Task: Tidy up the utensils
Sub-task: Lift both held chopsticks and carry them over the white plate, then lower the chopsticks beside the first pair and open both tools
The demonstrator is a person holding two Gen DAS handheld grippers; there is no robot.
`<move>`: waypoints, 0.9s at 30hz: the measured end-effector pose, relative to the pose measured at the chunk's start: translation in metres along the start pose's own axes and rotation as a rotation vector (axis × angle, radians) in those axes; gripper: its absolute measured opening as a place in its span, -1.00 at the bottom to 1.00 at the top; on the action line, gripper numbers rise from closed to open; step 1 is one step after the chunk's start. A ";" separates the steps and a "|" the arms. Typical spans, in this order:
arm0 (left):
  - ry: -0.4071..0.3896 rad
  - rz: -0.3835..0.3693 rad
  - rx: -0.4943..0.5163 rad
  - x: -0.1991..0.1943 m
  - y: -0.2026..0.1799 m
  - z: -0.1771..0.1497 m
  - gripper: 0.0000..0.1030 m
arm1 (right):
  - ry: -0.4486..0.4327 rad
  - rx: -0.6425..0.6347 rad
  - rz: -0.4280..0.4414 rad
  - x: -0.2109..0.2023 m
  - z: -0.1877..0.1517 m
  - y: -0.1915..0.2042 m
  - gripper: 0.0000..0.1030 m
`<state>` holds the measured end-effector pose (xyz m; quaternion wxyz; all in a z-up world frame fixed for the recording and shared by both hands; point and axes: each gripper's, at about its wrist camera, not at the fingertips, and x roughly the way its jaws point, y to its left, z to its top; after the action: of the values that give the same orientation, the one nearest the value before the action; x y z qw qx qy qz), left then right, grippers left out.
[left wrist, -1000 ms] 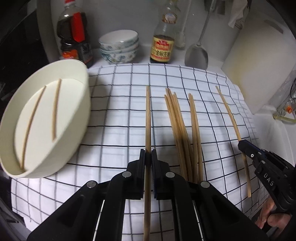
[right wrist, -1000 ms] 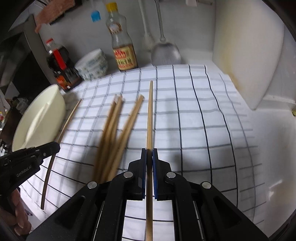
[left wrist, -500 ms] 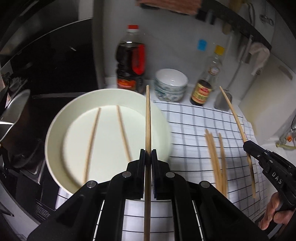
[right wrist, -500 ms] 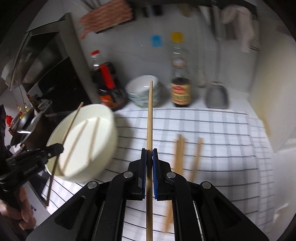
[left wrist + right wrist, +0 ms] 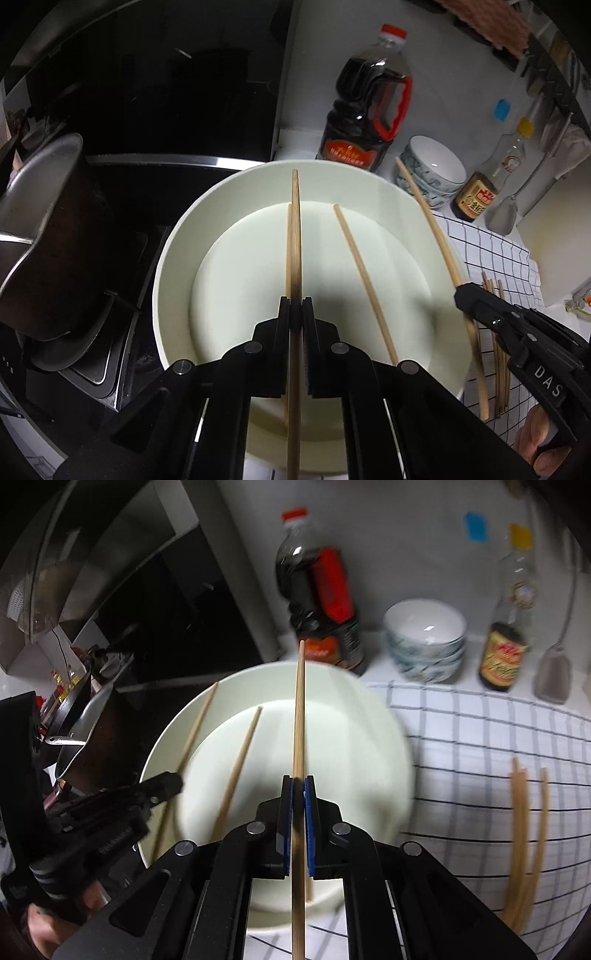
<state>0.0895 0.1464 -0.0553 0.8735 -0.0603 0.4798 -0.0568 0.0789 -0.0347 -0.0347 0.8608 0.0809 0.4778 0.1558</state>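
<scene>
while clamped, chopstick [image 5: 294,236] splits fingers [image 5: 283,321].

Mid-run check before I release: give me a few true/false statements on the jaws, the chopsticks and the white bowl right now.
1. Both grippers, left and right, have their jaws shut on a chopstick each. True.
2. The white bowl has nothing in it. False: chopsticks already lie inside, one plainly on its floor.
3. The left gripper's chopstick is over the bowl. True.
4. No chopsticks are left on the checked cloth. False: a loose bundle lies there.
5. The dark sauce bottle lies on its side. False: it stands upright behind the bowl.
</scene>
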 end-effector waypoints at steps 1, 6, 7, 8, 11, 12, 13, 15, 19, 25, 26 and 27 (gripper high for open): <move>0.004 0.000 -0.001 0.004 0.001 0.000 -0.86 | 0.012 -0.004 -0.002 0.006 0.001 0.002 -0.89; 0.040 0.000 -0.018 0.024 0.006 0.001 -0.86 | 0.081 -0.002 0.001 0.039 0.008 0.009 -0.89; 0.048 0.003 -0.014 0.028 0.007 0.002 -0.86 | 0.092 0.002 0.000 0.044 0.009 0.009 -0.89; 0.052 0.007 -0.010 0.031 0.007 0.002 -0.86 | 0.106 0.006 -0.001 0.050 0.009 0.008 -0.89; 0.062 0.015 -0.010 0.039 0.010 0.002 -0.86 | 0.140 0.010 -0.003 0.065 0.010 0.007 -0.89; 0.066 0.015 -0.010 0.040 0.011 0.002 -0.86 | 0.147 0.010 -0.006 0.068 0.009 0.007 -0.89; 0.071 0.012 -0.010 0.043 0.012 0.003 -0.86 | 0.157 0.012 -0.008 0.071 0.009 0.006 -0.89; 0.075 0.010 -0.006 0.046 0.012 0.005 -0.86 | 0.178 0.019 -0.009 0.078 0.009 0.005 -0.89; 0.086 0.012 0.001 0.053 0.010 0.008 -0.86 | 0.197 0.020 -0.015 0.088 0.010 0.004 -0.88; 0.100 0.015 0.011 0.059 0.008 0.008 -0.85 | 0.209 0.019 -0.027 0.094 0.009 0.003 -0.88; 0.101 0.018 0.013 0.059 0.007 0.008 -0.85 | 0.210 0.019 -0.031 0.095 0.009 0.002 -0.88; 0.102 0.020 0.014 0.059 0.008 0.007 -0.78 | 0.207 0.022 -0.034 0.095 0.009 0.002 -0.88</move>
<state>0.1273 0.1449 -0.1019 0.8487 -0.0464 0.5241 -0.0543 0.1326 -0.0003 -0.1050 0.8083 0.0656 0.5671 0.1437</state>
